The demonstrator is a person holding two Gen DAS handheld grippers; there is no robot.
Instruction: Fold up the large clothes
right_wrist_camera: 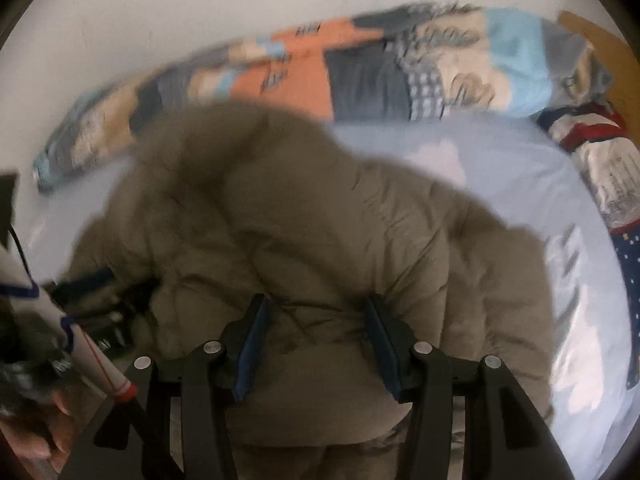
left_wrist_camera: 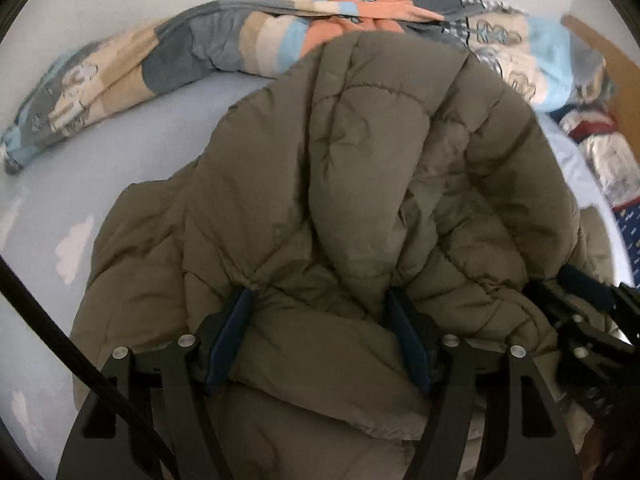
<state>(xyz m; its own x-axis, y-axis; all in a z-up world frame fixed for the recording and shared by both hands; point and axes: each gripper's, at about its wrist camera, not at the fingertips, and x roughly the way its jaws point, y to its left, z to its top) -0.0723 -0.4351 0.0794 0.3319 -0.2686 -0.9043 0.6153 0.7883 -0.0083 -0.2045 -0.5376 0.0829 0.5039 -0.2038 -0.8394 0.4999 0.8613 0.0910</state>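
An olive-brown puffer jacket [left_wrist_camera: 360,168] lies bunched on a pale blue bed sheet [left_wrist_camera: 80,160]. My left gripper [left_wrist_camera: 320,300] has thick jacket fabric filling the space between its blue-padded fingers [left_wrist_camera: 236,320] and is closed on it. The right gripper shows at the right edge of the left wrist view [left_wrist_camera: 580,300]. In the right wrist view the same jacket [right_wrist_camera: 320,240] is blurred, and my right gripper [right_wrist_camera: 316,308] likewise holds a thick fold of it between its pads. The left gripper shows at that view's left edge [right_wrist_camera: 100,292].
A rolled patchwork blanket [left_wrist_camera: 240,40] lies along the white wall at the far side of the bed. More patterned bedding [left_wrist_camera: 600,148] is piled at the right by a wooden board [left_wrist_camera: 608,56]. The sheet [right_wrist_camera: 520,180] has white cloud prints.
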